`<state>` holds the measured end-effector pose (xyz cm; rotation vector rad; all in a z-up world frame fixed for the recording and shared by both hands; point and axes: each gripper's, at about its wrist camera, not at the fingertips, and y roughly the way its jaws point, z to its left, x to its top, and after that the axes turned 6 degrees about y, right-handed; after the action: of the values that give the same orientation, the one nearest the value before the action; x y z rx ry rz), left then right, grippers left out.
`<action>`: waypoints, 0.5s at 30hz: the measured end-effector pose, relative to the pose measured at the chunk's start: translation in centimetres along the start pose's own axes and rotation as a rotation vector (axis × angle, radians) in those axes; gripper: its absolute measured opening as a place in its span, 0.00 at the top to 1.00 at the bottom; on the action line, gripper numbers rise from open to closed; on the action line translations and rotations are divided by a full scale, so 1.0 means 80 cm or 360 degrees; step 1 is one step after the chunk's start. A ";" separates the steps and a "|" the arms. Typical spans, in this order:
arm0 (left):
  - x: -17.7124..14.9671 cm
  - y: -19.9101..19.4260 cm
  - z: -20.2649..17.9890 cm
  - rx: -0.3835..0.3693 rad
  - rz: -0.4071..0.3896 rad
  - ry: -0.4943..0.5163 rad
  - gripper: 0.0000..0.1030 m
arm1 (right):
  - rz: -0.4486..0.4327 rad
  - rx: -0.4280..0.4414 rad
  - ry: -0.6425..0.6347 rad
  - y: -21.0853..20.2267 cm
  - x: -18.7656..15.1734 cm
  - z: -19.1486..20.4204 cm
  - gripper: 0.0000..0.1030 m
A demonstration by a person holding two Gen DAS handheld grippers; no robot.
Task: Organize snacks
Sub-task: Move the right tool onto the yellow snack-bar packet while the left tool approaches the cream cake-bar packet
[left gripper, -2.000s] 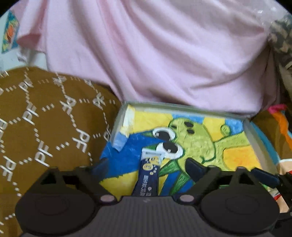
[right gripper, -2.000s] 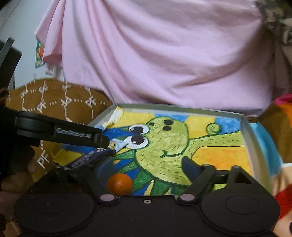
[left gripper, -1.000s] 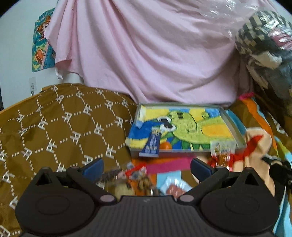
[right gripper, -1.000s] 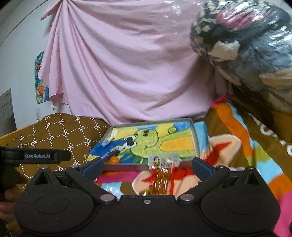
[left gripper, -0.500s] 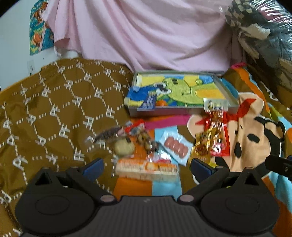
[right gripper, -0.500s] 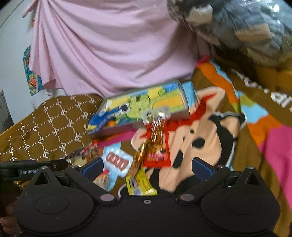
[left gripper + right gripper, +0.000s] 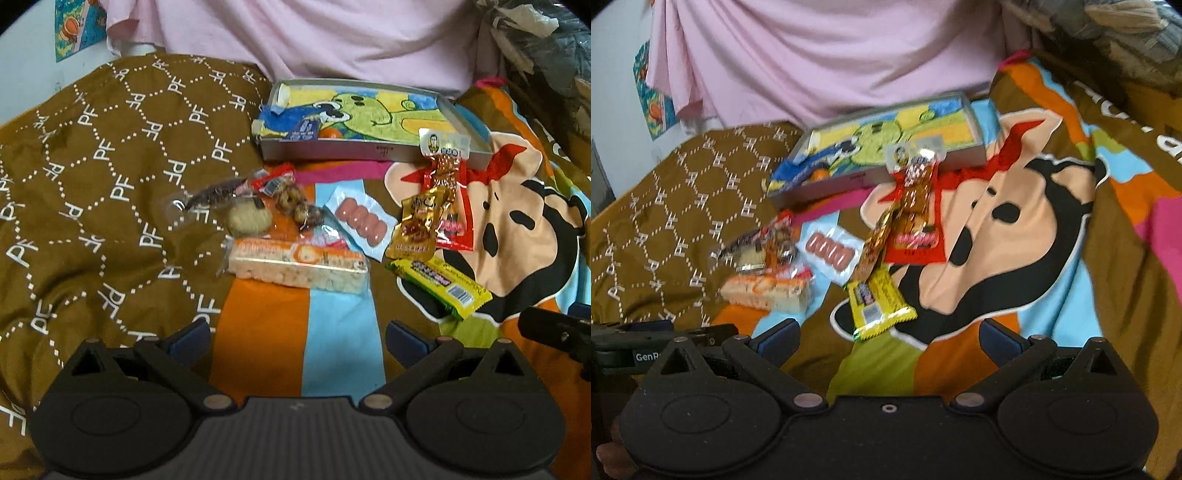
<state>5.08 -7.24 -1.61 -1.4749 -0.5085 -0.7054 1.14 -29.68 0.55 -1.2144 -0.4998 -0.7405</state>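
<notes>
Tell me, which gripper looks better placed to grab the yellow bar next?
Probably the right gripper: its open fingers frame the yellow bar almost dead ahead. From the left gripper, also open and empty, the bar lies off to the right, beyond its fingers.

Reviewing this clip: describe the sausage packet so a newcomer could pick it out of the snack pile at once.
Start at the shallow tray with the green cartoon drawing, at the far end of the bedding. On the blanket just in front of it lies the loose snack pile; the sausage packet sits mid-pile, between the knobbly brown snacks and the gold wrapper. It alone is a clear pack showing four pink sausages side by side.
</notes>
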 end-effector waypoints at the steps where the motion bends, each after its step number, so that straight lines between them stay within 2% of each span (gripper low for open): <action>1: 0.000 0.001 0.000 -0.0002 0.0005 0.0001 0.00 | 0.0013 0.0003 -0.0004 0.002 -0.001 0.001 0.01; 15: 0.007 0.018 0.011 -0.0021 0.0020 0.0027 0.00 | 0.0069 0.0002 -0.0101 0.017 -0.003 0.014 0.01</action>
<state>6.59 -6.47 -2.17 -1.4821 -0.4822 -0.7122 2.01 -28.28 -0.21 -1.2470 -0.5247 -0.6666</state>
